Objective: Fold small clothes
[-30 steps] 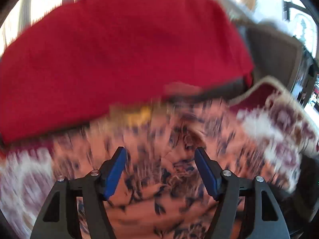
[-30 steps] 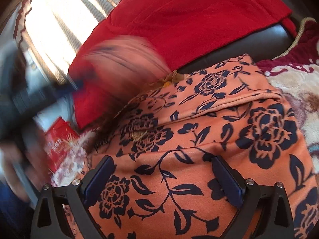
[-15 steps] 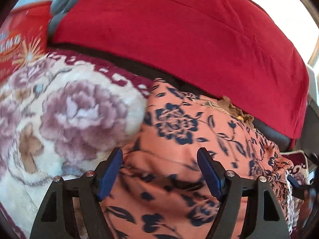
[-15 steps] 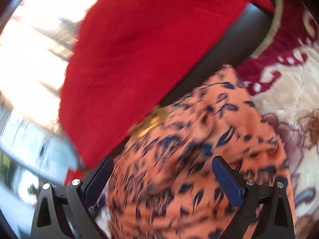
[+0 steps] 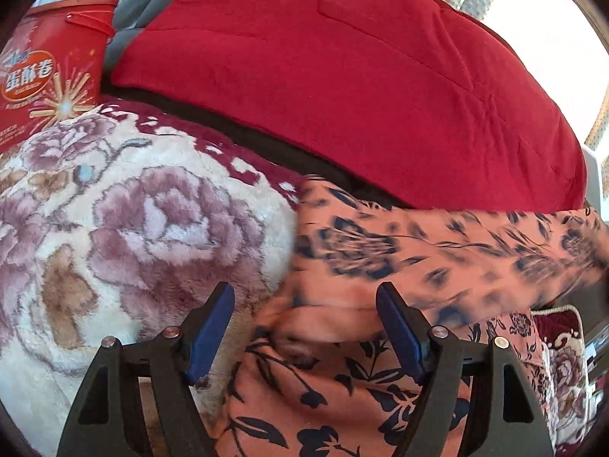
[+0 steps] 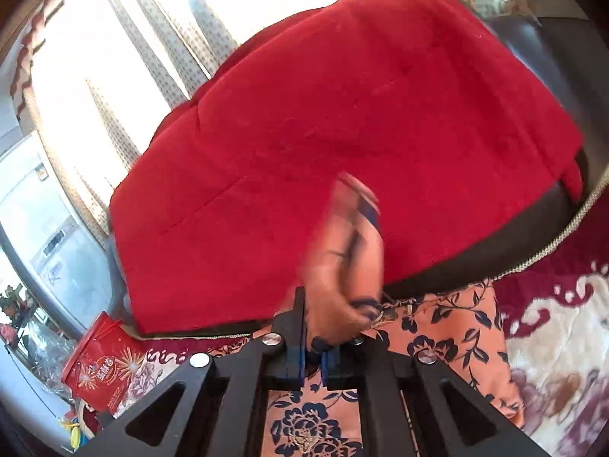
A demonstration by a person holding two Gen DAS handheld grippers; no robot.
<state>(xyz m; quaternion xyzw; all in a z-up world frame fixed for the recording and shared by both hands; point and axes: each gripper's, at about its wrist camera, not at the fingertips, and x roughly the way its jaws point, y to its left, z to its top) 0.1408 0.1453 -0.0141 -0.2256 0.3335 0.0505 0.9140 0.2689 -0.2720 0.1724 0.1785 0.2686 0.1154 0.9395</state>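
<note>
Bright window with patterned curtains [image 6: 160, 49] behind; below it a big red cushion [image 5: 342, 76] leaning on a dark sofa back [image 6: 514, 243]. On the seat, a fleecy blanket [image 5: 114, 228] with mauve roses and a maroon border. At the far left, a red snack tub [image 5: 45, 64] just past the blanket's edge.

Orange garment [image 5: 437, 251] printed with dark blue flowers, spread over the blanket in front of the cushion, its far edge close under the cushion's lower rim. One layer lifted and blurred, stretched across to the right above the part lying flat.

Left gripper [image 5: 304, 327] low over the garment's near left edge, blue pads [image 5: 211, 327] wide apart, cloth lying between them but not pressed.

Right gripper [image 6: 312, 350] raised above the seat, jaws closing, nearly together, pinching a bunched fold of the orange cloth. Fold standing up from the pads [image 6: 300, 346], blurred, against the red cushion. Rest of the garment hanging down and trailing onto the blanket underneath.
</note>
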